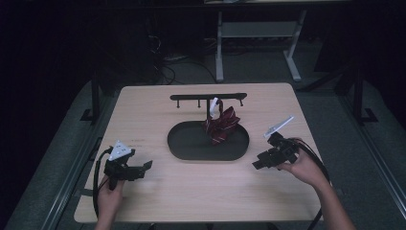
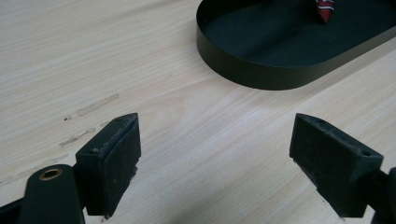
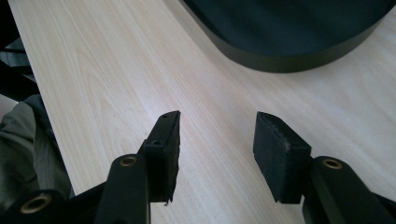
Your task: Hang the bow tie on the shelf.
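A black oval tray [image 1: 191,146] lies in the middle of the light wooden table [image 1: 158,108]. A red striped cloth item [image 1: 221,125] hangs from a black hook rack [image 1: 208,97] behind the tray, its lower end inside the tray. My left gripper [image 1: 146,165] hovers left of the tray, jaws wide apart and empty. My right gripper [image 1: 257,164] sits right of the tray, jaws apart and empty. The left gripper view has the tray wall [image 2: 261,74] and the cloth's tip [image 2: 325,9] ahead of my open left gripper [image 2: 215,158]. Beyond my open right gripper [image 3: 215,149] runs the tray wall [image 3: 280,58].
A white desk frame [image 1: 256,31] and cables stand on the dark floor behind the table. Bare wood lies in front of the tray between the two hands. The table's left edge [image 3: 28,74] is close in the right gripper view.
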### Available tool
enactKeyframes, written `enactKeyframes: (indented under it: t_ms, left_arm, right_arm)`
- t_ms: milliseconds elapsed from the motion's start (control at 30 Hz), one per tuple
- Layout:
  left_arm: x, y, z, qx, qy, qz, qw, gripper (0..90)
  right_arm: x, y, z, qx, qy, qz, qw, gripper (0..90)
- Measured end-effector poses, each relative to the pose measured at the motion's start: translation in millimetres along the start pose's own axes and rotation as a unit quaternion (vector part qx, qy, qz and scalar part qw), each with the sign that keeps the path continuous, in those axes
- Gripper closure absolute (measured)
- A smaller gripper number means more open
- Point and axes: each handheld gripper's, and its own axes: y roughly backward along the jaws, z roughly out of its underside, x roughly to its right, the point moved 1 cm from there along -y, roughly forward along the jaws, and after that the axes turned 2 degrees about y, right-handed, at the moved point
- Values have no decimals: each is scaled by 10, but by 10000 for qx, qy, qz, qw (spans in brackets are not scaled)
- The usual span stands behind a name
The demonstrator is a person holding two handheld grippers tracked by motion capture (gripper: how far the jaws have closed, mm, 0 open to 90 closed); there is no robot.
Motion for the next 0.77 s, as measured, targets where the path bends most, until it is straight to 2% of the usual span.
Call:
enactKeyframes:
  t_ms: [467, 767]
  left_arm:
    - [1, 2, 2, -1, -1, -9, 10000, 163]
    - [3, -2, 2, 11, -9, -16, 10000, 163]
  right_arm:
    - [-26, -19, 221, 48, -104, -47, 9999, 507]
    - [-109, -50, 371, 123, -82, -46, 9999, 502]
